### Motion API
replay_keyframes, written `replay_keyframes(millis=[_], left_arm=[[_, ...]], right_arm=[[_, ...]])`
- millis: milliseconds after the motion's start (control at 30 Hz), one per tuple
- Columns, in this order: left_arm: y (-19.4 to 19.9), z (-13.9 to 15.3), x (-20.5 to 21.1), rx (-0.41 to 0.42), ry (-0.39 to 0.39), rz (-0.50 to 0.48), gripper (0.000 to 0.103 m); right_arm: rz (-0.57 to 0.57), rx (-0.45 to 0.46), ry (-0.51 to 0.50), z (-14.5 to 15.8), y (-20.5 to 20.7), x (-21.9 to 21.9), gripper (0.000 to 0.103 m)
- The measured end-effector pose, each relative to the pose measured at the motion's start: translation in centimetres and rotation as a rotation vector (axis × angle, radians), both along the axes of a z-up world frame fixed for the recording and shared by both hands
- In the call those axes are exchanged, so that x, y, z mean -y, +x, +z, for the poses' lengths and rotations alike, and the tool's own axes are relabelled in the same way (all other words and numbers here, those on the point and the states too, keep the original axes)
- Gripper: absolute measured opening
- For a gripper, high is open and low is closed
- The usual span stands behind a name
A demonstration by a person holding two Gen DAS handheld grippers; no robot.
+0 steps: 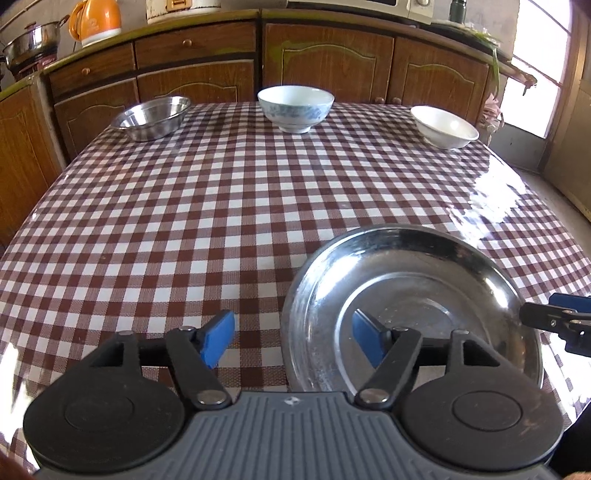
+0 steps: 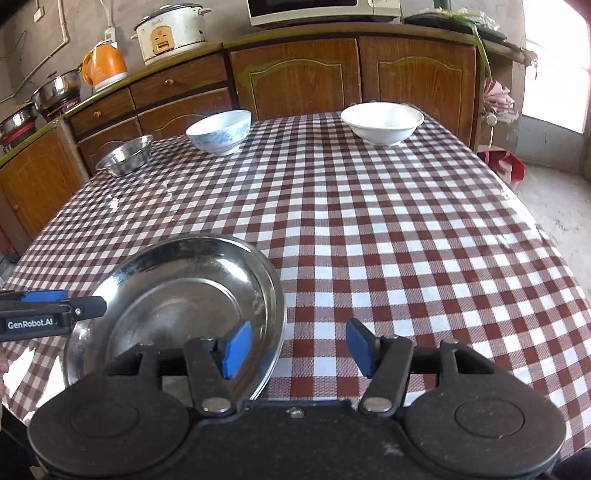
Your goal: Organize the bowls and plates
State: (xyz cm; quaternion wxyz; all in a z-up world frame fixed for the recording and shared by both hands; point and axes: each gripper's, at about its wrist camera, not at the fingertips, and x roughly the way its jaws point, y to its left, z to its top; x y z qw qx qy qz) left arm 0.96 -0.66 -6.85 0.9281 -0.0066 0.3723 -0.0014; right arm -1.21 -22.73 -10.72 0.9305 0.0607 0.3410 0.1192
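A wide steel plate (image 1: 406,273) (image 2: 177,288) lies flat on the checked tablecloth near the front edge. My left gripper (image 1: 291,338) stands open astride the plate's left rim, one blue pad over the plate and one over the cloth, neither pressing. My right gripper (image 2: 298,347) stands open astride the right rim in the same way. Each gripper shows at the side of the other's view, the right gripper (image 1: 554,317) and the left gripper (image 2: 55,314). Along the far edge stand a small steel bowl (image 1: 151,116) (image 2: 125,155), a blue-patterned bowl (image 1: 295,107) (image 2: 219,131) and a white bowl (image 1: 443,127) (image 2: 382,122).
Wooden cabinets (image 1: 325,59) run behind the table. On their counter stand an orange kettle (image 2: 105,64), a rice cooker (image 2: 170,31), a microwave (image 2: 321,9) and steel pots (image 2: 55,92). The tablecloth (image 2: 369,240) spreads between the plate and the bowls.
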Motion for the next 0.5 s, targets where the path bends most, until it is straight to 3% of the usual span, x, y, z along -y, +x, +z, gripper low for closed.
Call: replay_keyframes(millis=[400, 500], left_arm=[[0.9, -1.0, 0.2, -0.048, -0.001, -0.010, 0.074], [1.5, -1.8, 0.2, -0.072, -0.030, -0.032, 0.068]], right_arm=[[0.019, -0.066, 0.056, -1.1, 0.9, -0.4, 0.070], [0.026, -0.091, 0.094, -1.7, 1.5, -0.4, 0.071]])
